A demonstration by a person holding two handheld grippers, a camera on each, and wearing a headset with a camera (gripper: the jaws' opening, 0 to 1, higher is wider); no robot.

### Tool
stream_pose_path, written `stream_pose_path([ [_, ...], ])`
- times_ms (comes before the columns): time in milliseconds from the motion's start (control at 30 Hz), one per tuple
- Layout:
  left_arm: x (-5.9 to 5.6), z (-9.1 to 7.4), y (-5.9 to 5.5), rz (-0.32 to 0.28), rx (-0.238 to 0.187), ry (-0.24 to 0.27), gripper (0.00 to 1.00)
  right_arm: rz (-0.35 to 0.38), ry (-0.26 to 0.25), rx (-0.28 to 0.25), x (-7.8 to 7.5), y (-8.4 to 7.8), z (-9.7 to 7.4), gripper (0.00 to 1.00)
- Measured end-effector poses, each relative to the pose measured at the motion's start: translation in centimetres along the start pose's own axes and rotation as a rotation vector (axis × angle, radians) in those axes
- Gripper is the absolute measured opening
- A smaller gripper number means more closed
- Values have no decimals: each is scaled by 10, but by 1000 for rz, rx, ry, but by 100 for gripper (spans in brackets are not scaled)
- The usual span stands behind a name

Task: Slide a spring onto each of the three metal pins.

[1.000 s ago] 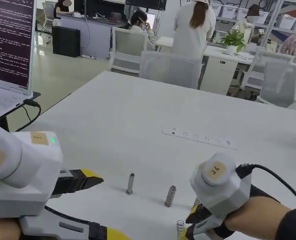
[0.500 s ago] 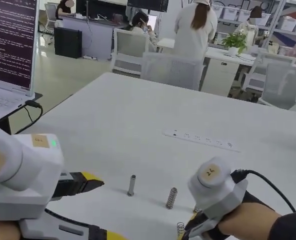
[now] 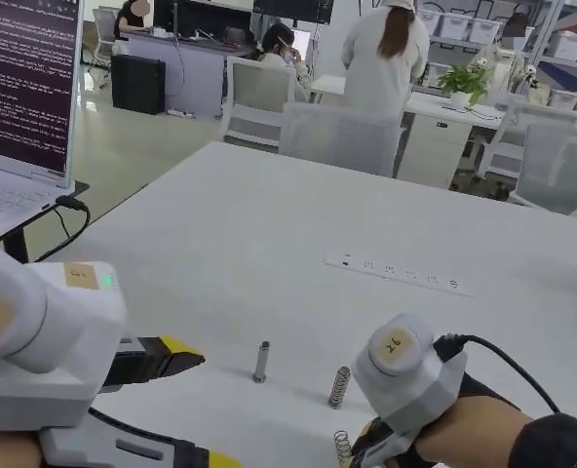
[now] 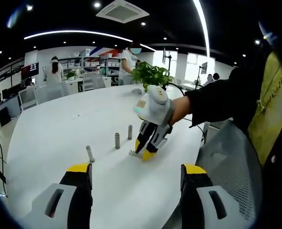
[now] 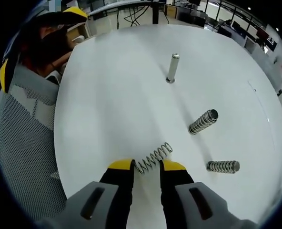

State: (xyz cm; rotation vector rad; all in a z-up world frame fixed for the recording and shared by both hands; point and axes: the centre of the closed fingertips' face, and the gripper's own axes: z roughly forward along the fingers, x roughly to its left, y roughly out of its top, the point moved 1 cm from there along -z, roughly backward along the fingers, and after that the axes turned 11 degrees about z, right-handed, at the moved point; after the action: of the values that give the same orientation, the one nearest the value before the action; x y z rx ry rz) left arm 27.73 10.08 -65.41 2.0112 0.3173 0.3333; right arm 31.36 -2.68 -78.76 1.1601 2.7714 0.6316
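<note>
**Loose spring lies between the tips of the right claw**

In the right gripper view the right claw rises from the bottom edge with its jaws a little spread. The loose spring lies flat on the white surface, its near end between the yellow tips; it sits close to the tip on the frame's left and clear of the other, so nothing is pinched. In the upper middle the bare pin stands upright; right of centre is the first sprung pin; at lower right is the second sprung pin. In the left gripper view the left claw is spread wide at the bottom of the frame and holds nothing; it is well apart from the pins, which stand left of centre.
</note>
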Motion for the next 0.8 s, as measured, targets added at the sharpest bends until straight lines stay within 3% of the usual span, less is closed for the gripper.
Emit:
stream_pose_path([
  [233,0,0,0,3,1,-1,72,-30,20,12,3,-2,-1,19],
  [633,-1,0,0,5,2,-3,71,44,44,-21,9,8,0,27],
  [733,-1,1,0,5,4,-4,71,13,60,-16,13,9,4,25],
  [800,-1,0,-1,3,5,-4,71,-54,71,-15,18,11,6,22],
])
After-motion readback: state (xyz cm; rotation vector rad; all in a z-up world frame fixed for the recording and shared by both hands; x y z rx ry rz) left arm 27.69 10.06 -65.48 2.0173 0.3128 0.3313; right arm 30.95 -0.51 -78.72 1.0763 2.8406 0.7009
